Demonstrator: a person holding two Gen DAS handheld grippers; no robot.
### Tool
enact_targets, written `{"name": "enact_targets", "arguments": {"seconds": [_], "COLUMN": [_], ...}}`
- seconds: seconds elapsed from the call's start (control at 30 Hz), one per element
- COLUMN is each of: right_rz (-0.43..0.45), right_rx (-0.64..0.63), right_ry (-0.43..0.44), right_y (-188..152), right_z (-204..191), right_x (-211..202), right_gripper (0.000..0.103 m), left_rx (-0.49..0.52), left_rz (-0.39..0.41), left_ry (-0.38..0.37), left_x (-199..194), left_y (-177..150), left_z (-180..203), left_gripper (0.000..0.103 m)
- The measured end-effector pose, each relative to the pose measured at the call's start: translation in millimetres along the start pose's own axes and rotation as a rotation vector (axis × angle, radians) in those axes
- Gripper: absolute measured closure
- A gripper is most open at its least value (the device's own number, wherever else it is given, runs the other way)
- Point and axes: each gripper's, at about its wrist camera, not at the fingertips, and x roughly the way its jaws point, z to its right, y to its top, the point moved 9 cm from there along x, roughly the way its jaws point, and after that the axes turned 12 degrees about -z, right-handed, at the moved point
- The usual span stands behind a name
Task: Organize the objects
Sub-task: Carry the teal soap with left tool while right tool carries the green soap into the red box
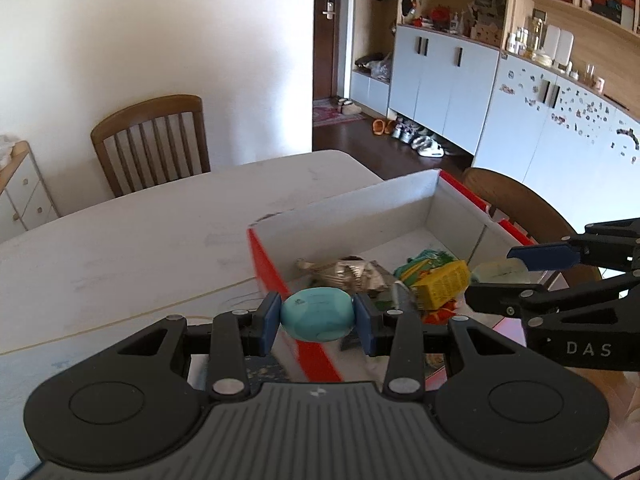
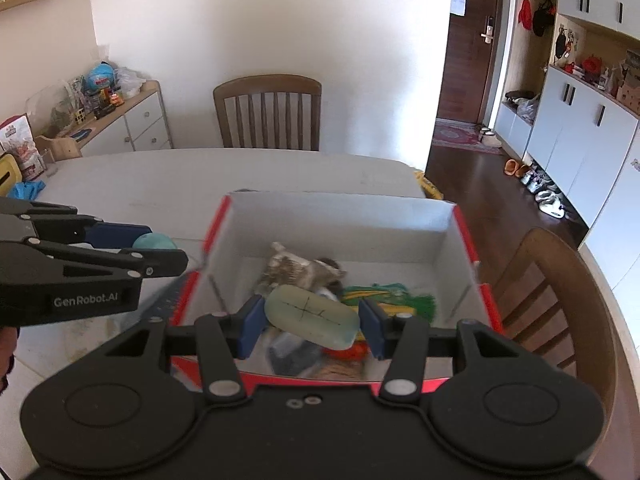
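My left gripper (image 1: 317, 318) is shut on a turquoise oval soap (image 1: 316, 314), held over the near left rim of a red-and-white cardboard box (image 1: 360, 208). My right gripper (image 2: 311, 320) is shut on a pale green translucent soap (image 2: 312, 316) and holds it above the box (image 2: 340, 216). The box holds a crumpled silver wrapper (image 1: 352, 274), a yellow-green packet (image 1: 436, 276) and other small items. The right gripper shows at the right edge of the left wrist view (image 1: 508, 280). The left gripper shows at the left of the right wrist view (image 2: 160, 248).
The box stands on a white table (image 2: 200, 176). Wooden chairs stand at the far side (image 2: 268, 112) and at the right (image 2: 556, 292). A low cabinet (image 2: 132, 120) with clutter is far left. Grey cupboards (image 1: 448, 72) and shoes line the right wall.
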Motion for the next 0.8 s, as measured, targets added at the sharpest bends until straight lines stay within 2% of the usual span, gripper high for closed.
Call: {"name": "enact_targets", "arguments": {"seconds": [0.23,0.43,0.8], "right_rz": [-0.022,-0.043,-0.124], "right_rx": [0.001,-0.018,-0.033], "right_ry": [0.009,-0.004,0.032], "right_y": [0.5,2.7,-2.2], "right_z": [33.5,54.3,68.3], "right_x": [15.3,37.1,77.8], "right_gripper": [0.053,0.053,0.053], "left_rx": [0.033,0.062,0.1], "left_rz": [-0.038,-0.103,-0.195], "left_ry": [-0.004,0.005,-0.005], "left_x": [28.0,57.5,98.4], "left_y": [16.4,20.4,18.3], "left_z": [28.0,40.8,58.0], "left_gripper": [0.064,0.064,0.064]}}
